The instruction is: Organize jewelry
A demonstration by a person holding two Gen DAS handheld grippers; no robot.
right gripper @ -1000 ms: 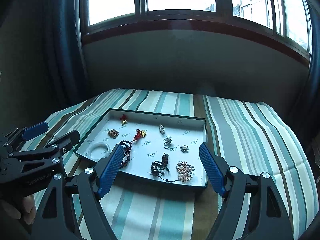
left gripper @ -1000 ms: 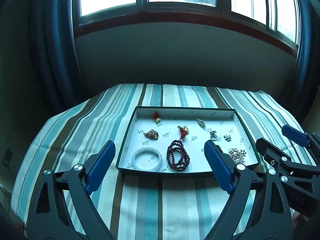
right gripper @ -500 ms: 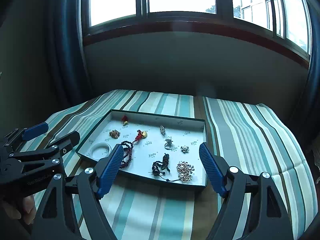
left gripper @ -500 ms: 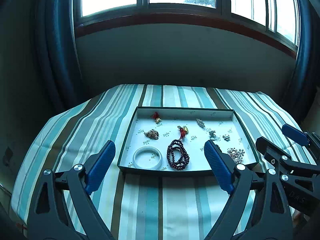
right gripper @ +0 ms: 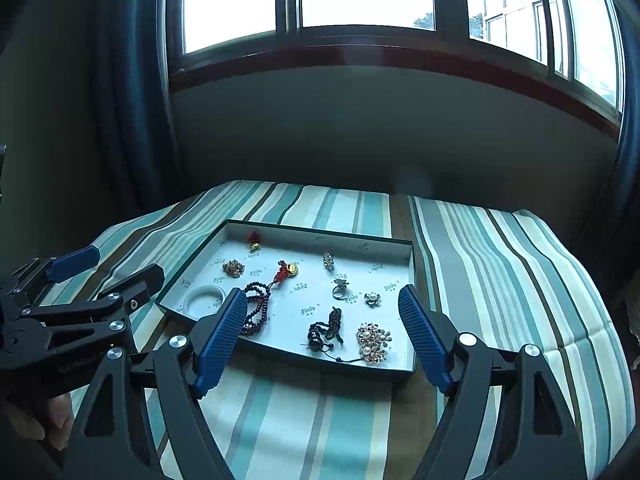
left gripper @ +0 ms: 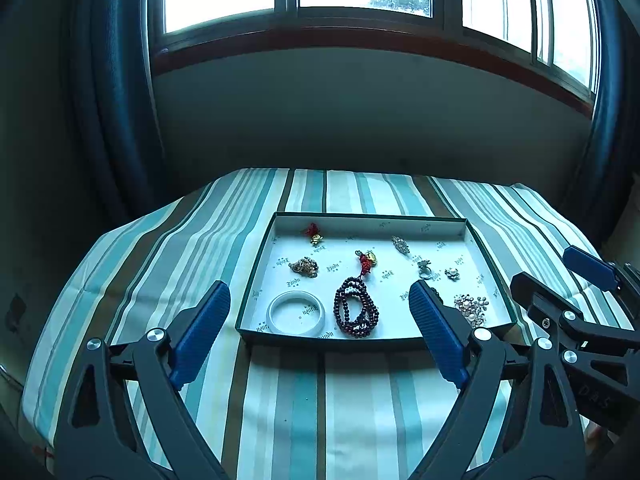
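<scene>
A shallow green-edged tray [left gripper: 245, 322] [right gripper: 412, 264] with a white floor lies on the striped cloth. It holds a white bangle [left gripper: 295, 313] [right gripper: 205, 297], a dark red bead strand [left gripper: 356, 307] [right gripper: 256, 308] with a red tassel charm [left gripper: 366, 260], a gold brooch [left gripper: 304, 267], a ring [right gripper: 340, 289], a pearl flower [right gripper: 372, 298], a dark cord piece [right gripper: 326, 330] and a pearl cluster [right gripper: 374, 342] [left gripper: 471, 307]. My left gripper [left gripper: 320, 316] hovers open in front of the tray. The right gripper [right gripper: 322, 322] is open too, nothing between its fingers.
The striped teal, white and brown cloth [left gripper: 340, 400] covers a table below a window wall, with dark curtains [left gripper: 116, 100] at both sides. A hand [right gripper: 48, 424] shows under the left gripper in the right wrist view. Cloth drops off at the table's edges.
</scene>
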